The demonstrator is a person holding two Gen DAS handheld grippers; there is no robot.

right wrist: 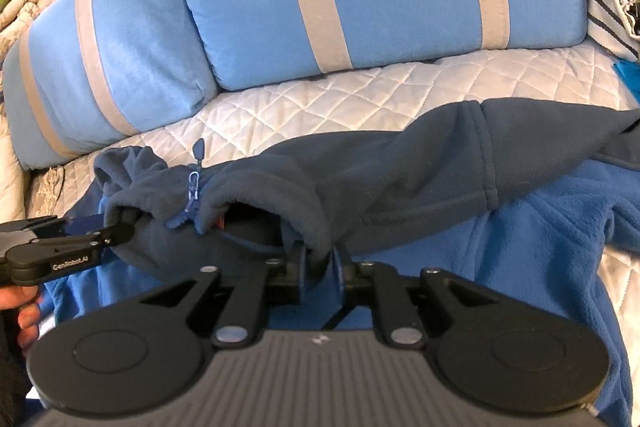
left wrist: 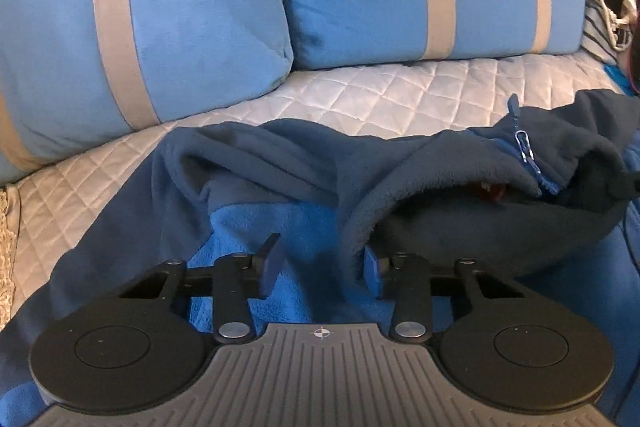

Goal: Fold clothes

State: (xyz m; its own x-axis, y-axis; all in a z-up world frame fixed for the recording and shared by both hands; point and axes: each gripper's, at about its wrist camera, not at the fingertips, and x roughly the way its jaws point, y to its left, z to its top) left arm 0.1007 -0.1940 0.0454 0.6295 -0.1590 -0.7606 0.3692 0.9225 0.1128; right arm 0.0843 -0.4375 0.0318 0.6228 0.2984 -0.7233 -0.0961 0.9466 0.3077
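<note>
Two blue pillows (left wrist: 160,7) propped at the back of a white quilt (left wrist: 380,95). Lower down, spread over the quilt, a blue fleece jacket (left wrist: 260,239), dark collar bunched, zipper pull (left wrist: 524,143) showing. At left, left gripper (left wrist: 320,263) with jaws parted, collar edge against one pad, not visibly pinched. At right, right gripper (right wrist: 318,267) clamped on the collar's fleece edge.

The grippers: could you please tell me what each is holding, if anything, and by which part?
The right gripper pinches the jacket by the rim of its navy collar. The left gripper is open beside that collar, holding nothing.
</note>
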